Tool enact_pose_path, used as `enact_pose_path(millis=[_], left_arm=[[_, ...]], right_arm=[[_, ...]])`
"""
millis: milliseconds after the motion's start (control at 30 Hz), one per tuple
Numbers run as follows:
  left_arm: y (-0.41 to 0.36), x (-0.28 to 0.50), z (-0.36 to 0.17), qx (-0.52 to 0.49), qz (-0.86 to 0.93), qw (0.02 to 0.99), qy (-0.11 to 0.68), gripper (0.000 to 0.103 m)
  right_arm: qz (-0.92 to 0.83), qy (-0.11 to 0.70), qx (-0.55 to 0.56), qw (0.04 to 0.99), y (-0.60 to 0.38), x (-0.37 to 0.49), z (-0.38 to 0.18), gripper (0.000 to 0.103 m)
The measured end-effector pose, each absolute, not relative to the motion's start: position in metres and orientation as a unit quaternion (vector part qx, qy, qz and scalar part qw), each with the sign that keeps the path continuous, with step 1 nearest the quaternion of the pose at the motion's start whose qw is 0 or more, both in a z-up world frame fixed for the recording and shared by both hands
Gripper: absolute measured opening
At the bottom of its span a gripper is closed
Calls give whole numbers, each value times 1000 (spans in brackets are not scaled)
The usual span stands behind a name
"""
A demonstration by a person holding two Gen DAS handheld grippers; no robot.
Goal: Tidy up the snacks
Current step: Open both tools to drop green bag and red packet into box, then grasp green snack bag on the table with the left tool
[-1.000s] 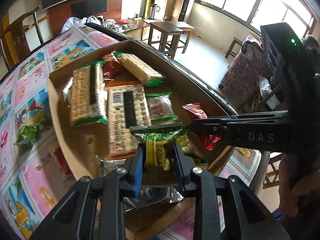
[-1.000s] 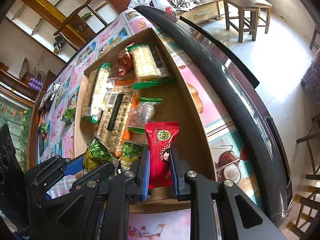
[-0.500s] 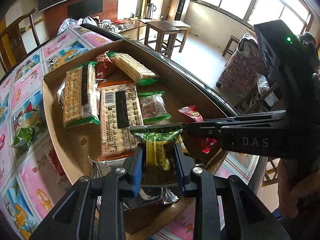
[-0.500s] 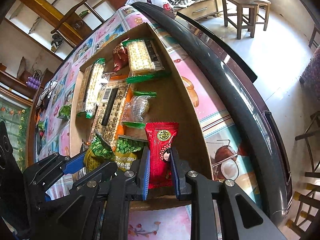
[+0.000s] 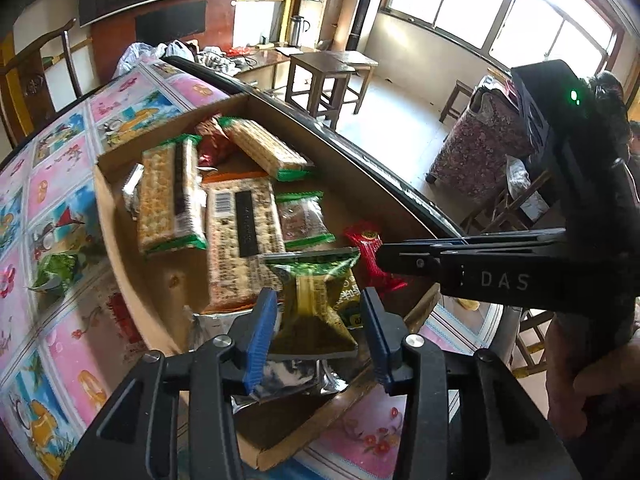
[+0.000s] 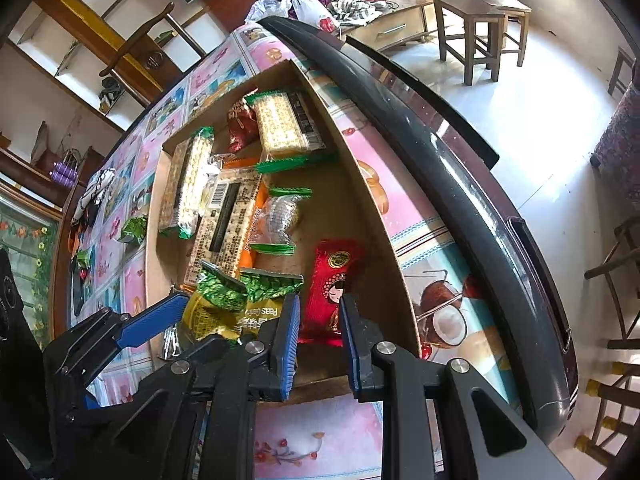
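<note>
A shallow cardboard box (image 5: 120, 236) on the table holds several snack packs: cracker packs (image 5: 170, 196), a barcode pack (image 5: 242, 236) and others. My left gripper (image 5: 318, 328) is open; its jaws stand apart on either side of a green-and-yellow pea pack (image 5: 314, 312) lying at the box's near end. My right gripper (image 6: 319, 330) is open, its jaws apart around a red snack pack (image 6: 332, 284) lying in the box by its right wall (image 6: 376, 216). The pea pack (image 6: 224, 312) also shows in the right wrist view, with a left fingertip (image 6: 154, 322) beside it.
A small green packet (image 5: 54, 272) lies on the patterned tablecloth left of the box. The table's dark curved edge (image 6: 460, 184) runs just right of the box. Wooden stools (image 5: 320, 76) and chairs stand on the floor beyond.
Both grippers have opened: the left let go of the green pea pack and the right let go of the red pack. Both packs now lie in the box.
</note>
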State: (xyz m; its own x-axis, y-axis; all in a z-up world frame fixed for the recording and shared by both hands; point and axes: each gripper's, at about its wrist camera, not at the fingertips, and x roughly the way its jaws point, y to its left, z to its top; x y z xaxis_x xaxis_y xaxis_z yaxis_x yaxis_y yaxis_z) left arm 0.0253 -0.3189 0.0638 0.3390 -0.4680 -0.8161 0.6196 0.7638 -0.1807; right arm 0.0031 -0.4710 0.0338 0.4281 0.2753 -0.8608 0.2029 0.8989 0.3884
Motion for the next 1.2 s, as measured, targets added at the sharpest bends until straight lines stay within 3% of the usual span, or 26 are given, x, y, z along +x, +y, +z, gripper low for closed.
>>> enact_pose_path(millis=[333, 633, 933, 1100, 1200], left_arm=[[-249, 45, 80, 33, -266, 846, 462, 47], [-147, 106, 74, -25, -150, 864, 480, 62], [-149, 171, 39, 9, -119, 849, 515, 64], [-155, 182, 19, 21, -118, 842, 527, 52], [-157, 175, 19, 34, -114, 850, 514, 34]], right_arm=[[60, 517, 205, 829, -436, 5, 50, 24], [95, 517, 168, 834, -401, 5, 58, 30], [103, 514, 138, 841, -394, -3, 64, 34], [97, 513, 137, 842, -403, -6, 64, 35], [100, 512, 140, 842, -402, -4, 64, 35]])
